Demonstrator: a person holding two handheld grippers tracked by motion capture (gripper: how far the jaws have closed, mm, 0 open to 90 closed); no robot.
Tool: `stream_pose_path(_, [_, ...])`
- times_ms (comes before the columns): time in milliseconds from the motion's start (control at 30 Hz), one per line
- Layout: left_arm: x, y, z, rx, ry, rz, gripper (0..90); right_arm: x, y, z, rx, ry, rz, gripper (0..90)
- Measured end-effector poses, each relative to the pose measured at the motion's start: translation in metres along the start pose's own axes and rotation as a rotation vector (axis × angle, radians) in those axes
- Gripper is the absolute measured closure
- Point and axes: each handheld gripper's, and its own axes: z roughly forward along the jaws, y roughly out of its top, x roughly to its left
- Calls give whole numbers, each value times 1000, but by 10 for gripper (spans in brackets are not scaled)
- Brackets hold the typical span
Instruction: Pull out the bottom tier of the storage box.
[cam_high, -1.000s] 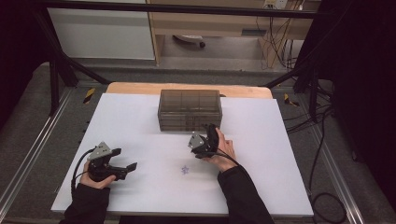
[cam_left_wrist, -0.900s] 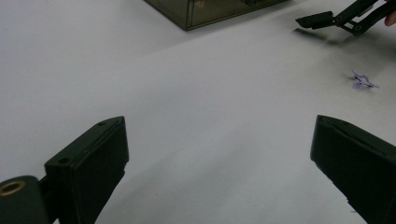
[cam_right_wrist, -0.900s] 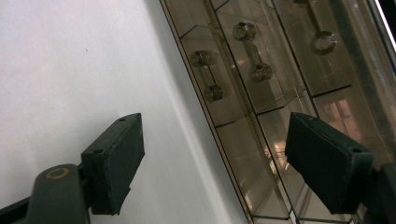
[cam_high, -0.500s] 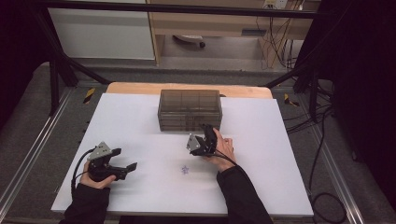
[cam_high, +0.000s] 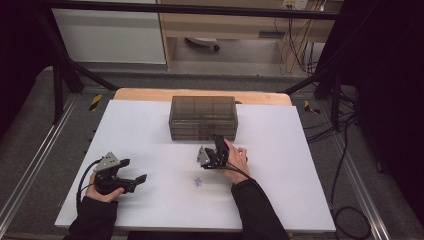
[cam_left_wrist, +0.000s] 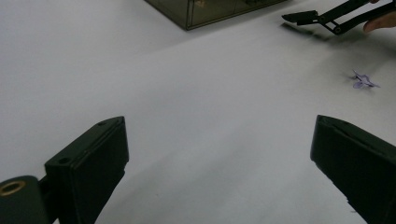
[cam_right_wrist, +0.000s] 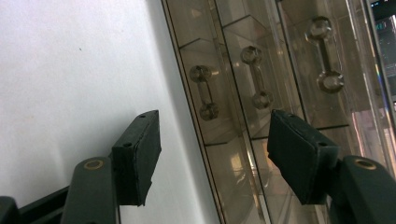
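Left claw (cam_left_wrist: 219, 154) stands wide open over the bare white surface (cam_left_wrist: 187, 93); ahead lie a small purple paper shape (cam_left_wrist: 363, 80), the drawer box (cam_left_wrist: 210, 10) and the right claw (cam_left_wrist: 327, 17)

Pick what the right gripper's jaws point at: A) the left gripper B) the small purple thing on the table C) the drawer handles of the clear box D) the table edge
C: in the right gripper view the right gripper has its jaws apart, nothing between them, facing the drawer handles on the clear box.
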Motion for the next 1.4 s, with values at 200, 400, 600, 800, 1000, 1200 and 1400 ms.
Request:
stream_pose_path(200, [0,0,0,0,0,0,36,3,2,3,0,-26,-24,387])
stream_pose_path(400, [0,0,0,0,0,1,36,7,2,6,7,-50,-56,412])
stream_pose_path(600, [0,0,0,0,0,1,36,10,1,9,6,-70,-76,449])
stream_pose_path(800, [0,0,0,0,0,1,36,14,2,12,1,-99,-105,505])
stream_pose_path(1000, [0,0,0,1,2,0,36,17,3,14,-1,-121,-122,541])
stream_pose_path(1200, [0,0,0,0,0,2,36,22,3,18,8,-155,-162,574])
stream_pose_path(1400, [0,0,0,1,1,4,36,23,1,22,21,-171,-186,609])
